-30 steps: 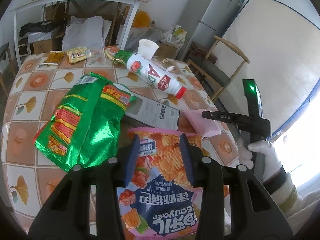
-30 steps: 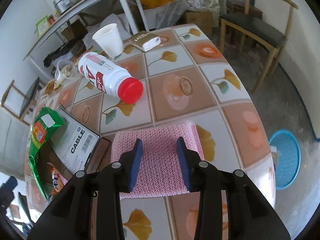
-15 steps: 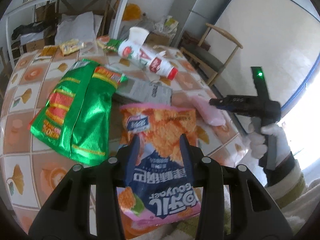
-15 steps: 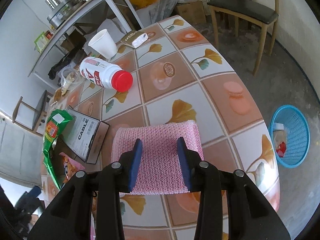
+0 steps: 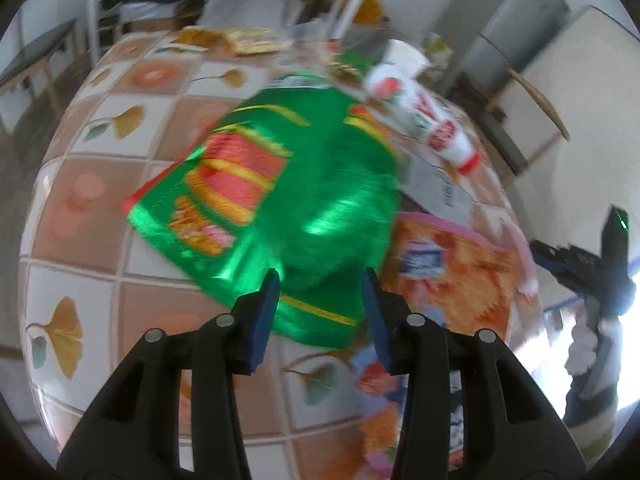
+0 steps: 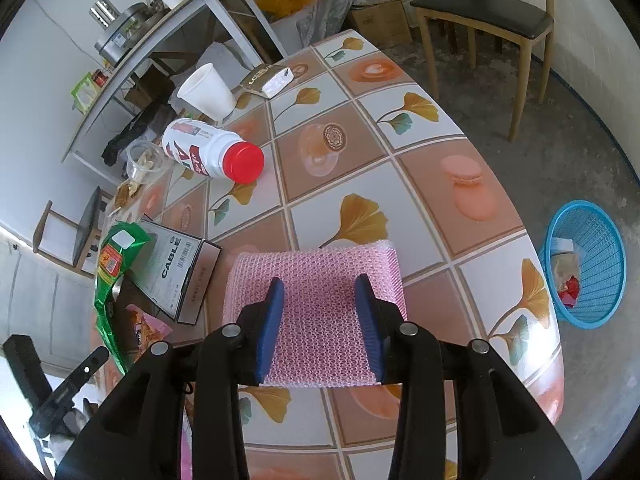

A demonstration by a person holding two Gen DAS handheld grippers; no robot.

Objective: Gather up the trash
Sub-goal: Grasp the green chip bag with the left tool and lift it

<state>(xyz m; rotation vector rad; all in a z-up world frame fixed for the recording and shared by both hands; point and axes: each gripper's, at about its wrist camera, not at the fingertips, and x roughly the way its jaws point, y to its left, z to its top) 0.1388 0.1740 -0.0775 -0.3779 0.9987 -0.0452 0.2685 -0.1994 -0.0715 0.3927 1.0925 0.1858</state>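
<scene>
My right gripper [image 6: 320,322] is shut on a pink mesh pad [image 6: 316,280] and holds it above the tiled table [image 6: 420,140]. A blue trash basket [image 6: 586,276] stands on the floor to the right of the table. My left gripper [image 5: 322,314] is open and empty, with its jaws over the near edge of a green snack bag [image 5: 280,196]. An orange chip bag [image 5: 448,272] lies to the right of it. The left wrist view is blurred.
A white bottle with a red cap [image 6: 212,154], a paper cup [image 6: 206,92], a grey CABLE box [image 6: 176,268] and a small packet [image 6: 268,78] lie on the table. A wooden chair [image 6: 484,20] stands beyond the table's far corner. A metal shelf [image 6: 160,36] is behind.
My left gripper has let go of the orange chip bag and swung left over the green bag. My right gripper has risen with the pink pad, and the blue basket has come into view.
</scene>
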